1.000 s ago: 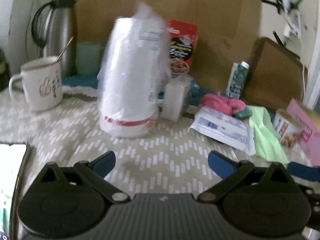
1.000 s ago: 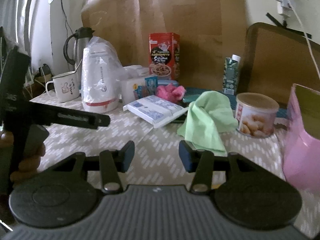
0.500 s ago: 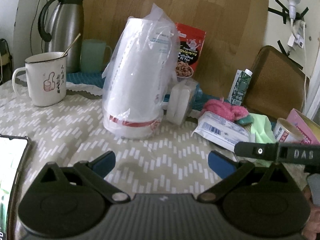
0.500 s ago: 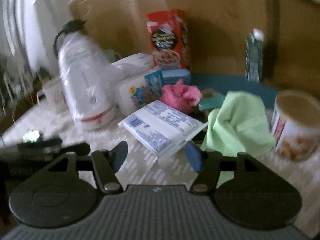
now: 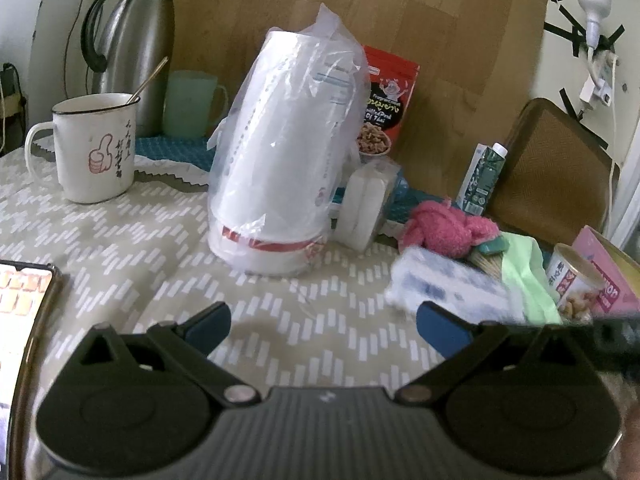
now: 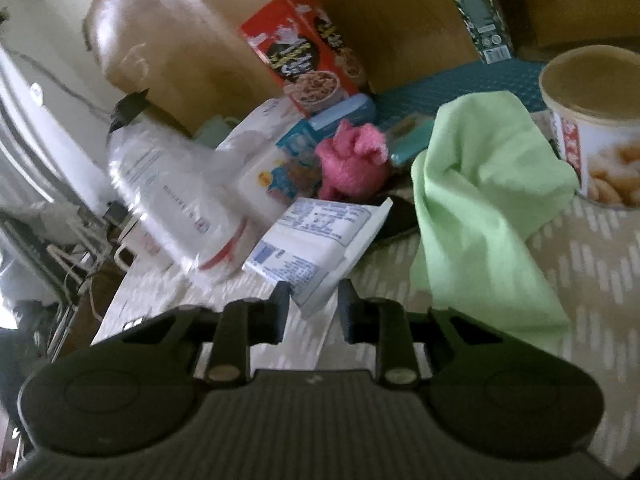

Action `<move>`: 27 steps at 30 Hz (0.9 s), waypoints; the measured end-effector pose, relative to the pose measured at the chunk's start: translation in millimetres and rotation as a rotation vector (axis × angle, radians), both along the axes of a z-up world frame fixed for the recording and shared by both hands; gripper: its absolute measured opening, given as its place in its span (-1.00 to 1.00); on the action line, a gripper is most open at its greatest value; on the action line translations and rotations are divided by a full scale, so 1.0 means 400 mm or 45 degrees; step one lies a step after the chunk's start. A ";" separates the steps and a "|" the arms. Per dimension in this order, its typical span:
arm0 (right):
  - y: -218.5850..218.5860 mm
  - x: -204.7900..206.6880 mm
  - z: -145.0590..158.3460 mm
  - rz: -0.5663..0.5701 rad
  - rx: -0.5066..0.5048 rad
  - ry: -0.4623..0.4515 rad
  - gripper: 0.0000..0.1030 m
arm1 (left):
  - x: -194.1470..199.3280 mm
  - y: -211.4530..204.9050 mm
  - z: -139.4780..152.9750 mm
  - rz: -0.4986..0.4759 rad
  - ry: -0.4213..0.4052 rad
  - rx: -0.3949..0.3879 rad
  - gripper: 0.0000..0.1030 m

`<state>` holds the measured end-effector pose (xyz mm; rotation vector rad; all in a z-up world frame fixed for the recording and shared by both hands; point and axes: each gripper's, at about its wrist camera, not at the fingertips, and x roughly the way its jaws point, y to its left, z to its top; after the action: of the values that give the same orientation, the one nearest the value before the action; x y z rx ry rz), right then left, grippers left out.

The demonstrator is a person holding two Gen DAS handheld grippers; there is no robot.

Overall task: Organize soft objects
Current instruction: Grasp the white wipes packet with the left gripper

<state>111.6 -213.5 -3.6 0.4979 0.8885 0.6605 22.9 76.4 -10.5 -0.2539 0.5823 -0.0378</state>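
Observation:
A white and blue tissue pack [image 6: 316,240] lies on the patterned tablecloth; it also shows, blurred, in the left wrist view [image 5: 444,286]. My right gripper [image 6: 314,306] has its fingers close on either side of the pack's near corner; whether they press it I cannot tell. A light green cloth [image 6: 480,196] lies just right of the pack. A pink fluffy cloth [image 6: 352,164] sits behind it, also seen in the left wrist view [image 5: 448,228]. My left gripper [image 5: 324,328] is open and empty above bare tablecloth.
A plastic-wrapped stack of white cups [image 5: 280,160] stands mid-table. An enamel mug [image 5: 94,148], a steel thermos [image 5: 132,44], a red snack box [image 5: 384,100], a green carton [image 5: 482,176], a snack can [image 6: 596,128], a pink box [image 5: 608,272] and a phone [image 5: 20,320] surround the work area.
My right gripper moved forward and down to the tissue pack, tilted, and its fingers narrowed around the pack's corner. The pack looks blurred, as if moving. The left gripper barely moved.

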 end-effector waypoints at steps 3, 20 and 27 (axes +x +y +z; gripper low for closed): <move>-0.024 -0.044 -0.004 0.040 -0.027 -0.012 -0.45 | 0.002 0.004 -0.001 -0.007 0.004 -0.001 0.99; -0.068 -0.263 0.036 0.163 -0.381 -0.422 0.49 | -0.028 -0.008 0.012 -0.236 0.062 -0.163 0.98; -0.007 -0.248 -0.003 0.293 -0.518 -0.518 0.50 | -0.037 -0.115 0.012 -0.461 0.183 -0.150 0.56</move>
<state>12.3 -216.4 -4.8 -0.1059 0.6712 0.7337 8.0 30.3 -5.5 -0.2641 0.7650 -0.4069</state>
